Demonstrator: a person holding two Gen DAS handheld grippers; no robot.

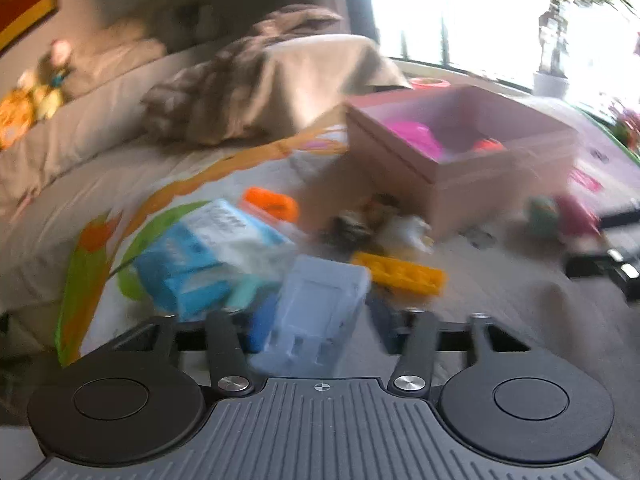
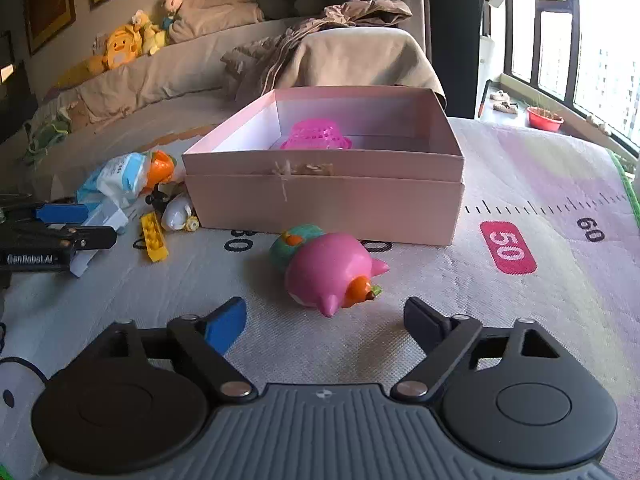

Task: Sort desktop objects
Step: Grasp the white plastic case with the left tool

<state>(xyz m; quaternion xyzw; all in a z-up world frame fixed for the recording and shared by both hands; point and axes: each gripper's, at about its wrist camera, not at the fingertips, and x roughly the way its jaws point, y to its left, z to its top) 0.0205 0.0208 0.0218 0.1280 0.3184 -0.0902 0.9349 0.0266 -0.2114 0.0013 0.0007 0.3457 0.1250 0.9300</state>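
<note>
While the left gripper (image 1: 316, 320) has its jaws clamped on a pale blue plastic case (image 1: 316, 312), the right gripper (image 2: 324, 320) sits with its jaws wide apart and nothing between them, hovering over the play mat (image 2: 520, 320). Just past the right fingertips there's a pink pig toy (image 2: 328, 276) on its side, touching a green round toy (image 2: 292, 240) behind it. Off to the left you've got a yellow brick (image 2: 153, 238), a small white toy (image 2: 178, 212), a blue-and-white packet (image 2: 118, 176) and an orange toy (image 2: 162, 164) all bunched together. Further back is the pink box (image 2: 320, 196), open, with a pink mesh basket (image 2: 316, 136) inside. Behind that, a sofa (image 2: 160, 76) with stuffed toys (image 2: 120, 46).
</note>
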